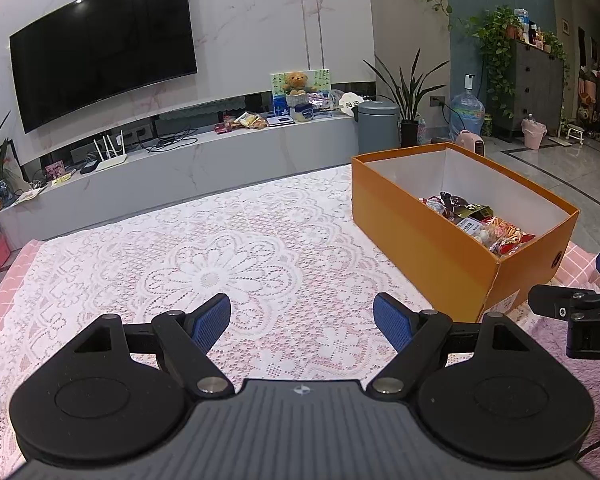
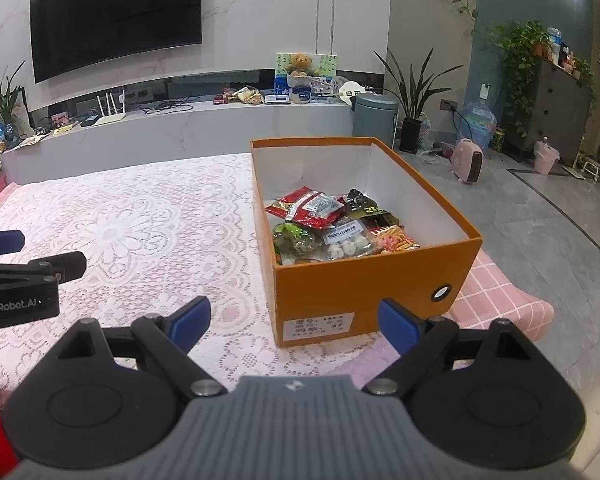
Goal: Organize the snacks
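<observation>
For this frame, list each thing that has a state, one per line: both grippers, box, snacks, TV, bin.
left gripper: jaws open, nothing between them
right gripper: jaws open, nothing between them
orange box: lid off, upright on the lace cloth
snack packets: sealed, piled in the near end of the box
TV: screen dark
grey bin: lid closed

White lace cloth (image 2: 112,216) covers the desk — openwork, matt, rough. The box (image 2: 364,284) is orange cardboard, matt outside, white paper inside. Snack packets (image 2: 320,224) are glossy, crinkled plastic film. Each hand-held gripper (image 1: 302,322) (image 2: 294,324) is matt black plastic with metal pivots — its pads (image 1: 394,322) blue, finely ribbed.
</observation>
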A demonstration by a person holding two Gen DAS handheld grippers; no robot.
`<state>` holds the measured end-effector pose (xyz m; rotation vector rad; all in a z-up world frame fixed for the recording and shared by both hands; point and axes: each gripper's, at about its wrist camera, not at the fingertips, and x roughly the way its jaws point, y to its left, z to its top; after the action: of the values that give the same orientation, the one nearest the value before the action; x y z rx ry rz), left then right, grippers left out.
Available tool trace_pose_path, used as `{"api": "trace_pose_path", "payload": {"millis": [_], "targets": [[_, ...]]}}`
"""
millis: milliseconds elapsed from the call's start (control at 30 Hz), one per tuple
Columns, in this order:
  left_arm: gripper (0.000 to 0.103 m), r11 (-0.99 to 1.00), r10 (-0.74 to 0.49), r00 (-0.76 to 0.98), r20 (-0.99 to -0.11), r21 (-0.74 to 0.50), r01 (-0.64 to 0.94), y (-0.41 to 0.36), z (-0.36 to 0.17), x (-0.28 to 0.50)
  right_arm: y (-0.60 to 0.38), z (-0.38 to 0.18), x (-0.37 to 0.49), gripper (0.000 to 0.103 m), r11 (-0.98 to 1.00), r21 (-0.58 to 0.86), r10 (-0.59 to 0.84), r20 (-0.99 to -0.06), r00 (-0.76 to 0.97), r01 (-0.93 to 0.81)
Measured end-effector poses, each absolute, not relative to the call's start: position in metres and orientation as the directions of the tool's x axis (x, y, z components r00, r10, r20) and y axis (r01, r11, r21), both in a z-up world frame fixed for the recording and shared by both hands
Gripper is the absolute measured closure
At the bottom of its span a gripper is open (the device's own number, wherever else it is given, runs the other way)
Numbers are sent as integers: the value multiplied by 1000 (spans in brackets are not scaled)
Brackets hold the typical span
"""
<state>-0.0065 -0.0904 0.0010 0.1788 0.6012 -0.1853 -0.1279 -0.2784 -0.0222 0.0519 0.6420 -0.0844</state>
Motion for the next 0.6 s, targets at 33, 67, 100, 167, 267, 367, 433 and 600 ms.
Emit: {"api": "trace_pose_path", "payload": {"millis": [33,67,100,167,267,367,433,600], "targets": [[8,968,-119,809,-575,114,224,-91,1,-6,-278,-22,-128,15,995,22,-62,-600,798,94],[8,968,-117,810,-575,115,221,-91,1,-6,-278,-22,-128,15,995,21,-62,-600,798,93],[8,969,-115,810,-575,114,219,-90,1,-6,-278,-23,-128,15,996,21,-60,-599,798,91],[8,970,-113,810,-576,113,216,-90,1,-7,-278,-22,-128,15,996,19,-60,-599,799,89],[8,971,-107,809,-578,115,211,-90,1,-6,-278,-22,-128,15,996,19,-58,-595,802,86],[8,972,-109,806,-581,110,210,-90,0,-6,-279,-22,-128,15,996,23,-56,-595,801,86],[8,972,-107,807,-581,111,209,-91,0,-6,-280,-23,-128,15,996,24,-54,-598,800,85],[8,972,-106,803,-586,109,208,-90,0,-6,-281,-25,-127,15,996,29,-51,-603,796,85]]}}
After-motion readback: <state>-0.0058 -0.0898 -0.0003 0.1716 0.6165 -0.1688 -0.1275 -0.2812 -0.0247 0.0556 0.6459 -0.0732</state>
